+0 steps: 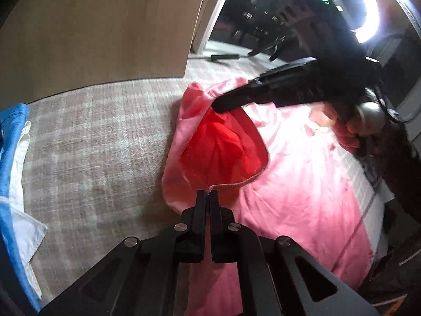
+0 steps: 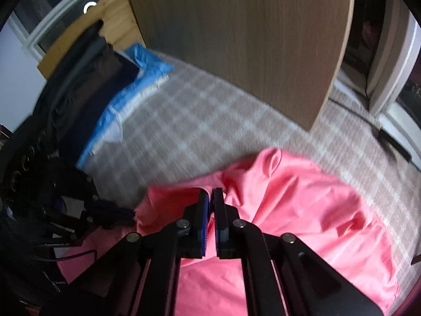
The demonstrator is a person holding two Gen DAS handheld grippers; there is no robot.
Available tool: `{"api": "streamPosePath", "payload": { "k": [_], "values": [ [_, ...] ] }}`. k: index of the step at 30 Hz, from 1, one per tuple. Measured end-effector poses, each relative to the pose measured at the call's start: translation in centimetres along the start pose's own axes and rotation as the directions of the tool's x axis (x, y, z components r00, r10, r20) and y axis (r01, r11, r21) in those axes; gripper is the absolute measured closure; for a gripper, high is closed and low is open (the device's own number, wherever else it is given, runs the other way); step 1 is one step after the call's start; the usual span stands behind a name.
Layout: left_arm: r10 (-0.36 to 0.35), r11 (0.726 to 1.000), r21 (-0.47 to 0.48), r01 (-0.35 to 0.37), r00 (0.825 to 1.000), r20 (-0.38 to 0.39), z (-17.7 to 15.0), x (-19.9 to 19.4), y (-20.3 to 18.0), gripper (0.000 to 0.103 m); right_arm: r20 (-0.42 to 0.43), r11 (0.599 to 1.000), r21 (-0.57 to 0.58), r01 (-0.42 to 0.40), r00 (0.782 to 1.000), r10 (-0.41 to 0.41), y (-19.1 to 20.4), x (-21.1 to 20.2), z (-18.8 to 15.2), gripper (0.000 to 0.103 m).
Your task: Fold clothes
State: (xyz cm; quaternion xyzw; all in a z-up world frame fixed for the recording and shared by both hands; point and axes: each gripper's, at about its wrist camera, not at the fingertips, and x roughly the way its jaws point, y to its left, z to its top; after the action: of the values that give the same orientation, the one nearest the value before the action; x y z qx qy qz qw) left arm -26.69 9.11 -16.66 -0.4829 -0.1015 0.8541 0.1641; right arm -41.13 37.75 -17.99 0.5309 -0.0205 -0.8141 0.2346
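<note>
left gripper (image 1: 208, 193) clamped on pink garment (image 1: 302, 179) hem, right gripper (image 2: 210, 193) pinching its cloth

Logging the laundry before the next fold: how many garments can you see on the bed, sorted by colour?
Pink: 1, the pink garment, pinched by both the left hand-held gripper and the right hand-held gripper.
Blue and white: 1, the blue-and-white garment, lying apart near the bed's edge.
Dark: 1 dark pile, count unclear.
Total: 3.

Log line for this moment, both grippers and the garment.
left gripper: shut on pink garment edge | right gripper: shut on same garment, fold lifted | surface: plaid bedcover | fold unfinished
</note>
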Motion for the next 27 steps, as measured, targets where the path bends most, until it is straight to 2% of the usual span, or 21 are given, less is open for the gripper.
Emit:
{"api": "streamPosePath", "payload": {
  "k": [4, 6, 8, 10, 12, 13, 14, 16, 18, 20, 25, 27],
  "values": [
    [0.019, 0.999, -0.043, -0.016, 0.998, 0.066, 0.1, -2.5, 1.1, 0.101, 0.032, 1.0, -0.005, -0.001, 0.999, 0.001, 1.3, -0.1, 1.9, 0.099],
    [0.056, 0.995, -0.085, -0.048, 0.994, 0.095, -0.6, -3.8, 2.2, 0.101, 0.041, 1.0, -0.029, 0.013, 0.999, -0.012, 2.2, 0.2, 3.0, 0.099],
    [0.089, 0.988, -0.138, -0.073, 0.99, 0.113, -1.4, -4.6, 3.3, 0.101, 0.067, 0.998, -0.047, 0.036, 0.997, -0.033, 3.1, 1.1, 4.7, 0.099],
    [0.103, 0.982, -0.17, -0.081, 0.987, 0.124, -2.2, -5.0, 3.9, 0.101, 0.102, 0.993, -0.06, 0.097, 0.991, -0.091, 3.8, 2.5, 6.7, 0.099],
    [0.178, 0.973, -0.164, -0.161, 0.979, 0.095, -3.0, -4.6, 4.1, 0.103, 0.092, 0.983, -0.083, 0.162, 0.984, -0.154, 4.0, 4.9, 8.2, 0.098],
    [0.191, 0.972, -0.155, -0.178, 0.978, 0.077, -3.3, -4.4, 4.1, 0.102, 0.061, 0.979, -0.085, 0.187, 0.981, -0.183, 4.0, 6.7, 9.0, 0.098],
    [0.222, 0.966, -0.15, -0.212, 0.974, 0.053, -3.5, -4.0, 4.2, 0.101, 0.037, 0.977, -0.096, 0.188, 0.982, -0.185, 4.2, 7.8, 9.3, 0.098],
    [0.273, 0.952, -0.148, -0.269, 0.962, 0.012, -3.8, -3.5, 4.6, 0.101, 0.004, 0.979, -0.109, 0.17, 0.985, -0.171, 4.3, 8.9, 9.6, 0.092],
    [0.257, 0.952, -0.176, -0.25, 0.966, 0.02, -3.8, -3.6, 5.1, 0.101, -0.017, 0.984, -0.114, 0.136, 0.99, -0.139, 4.4, 9.2, 9.6, 0.067],
    [0.239, 0.955, -0.19, -0.229, 0.97, 0.035, -3.3, -3.7, 5.4, 0.1, 0.008, 0.992, -0.101, 0.071, 0.997, -0.071, 4.1, 7.5, 9.4, 0.056],
    [0.227, 0.969, -0.113, -0.221, 0.973, 0.046, 0.4, -2.3, 4.7, 0.098, 0.105, 0.999, -0.043, -0.005, 0.994, 0.009, 1.5, 0.4, 8.5, 0.054],
    [0.231, 0.971, -0.075, -0.226, 0.971, 0.066, 2.3, -1.8, 4.5, 0.095, 0.146, 0.999, -0.002, 0.034, 0.989, -0.033, -0.4, -1.9, 7.5, 0.051]
  ]
}}
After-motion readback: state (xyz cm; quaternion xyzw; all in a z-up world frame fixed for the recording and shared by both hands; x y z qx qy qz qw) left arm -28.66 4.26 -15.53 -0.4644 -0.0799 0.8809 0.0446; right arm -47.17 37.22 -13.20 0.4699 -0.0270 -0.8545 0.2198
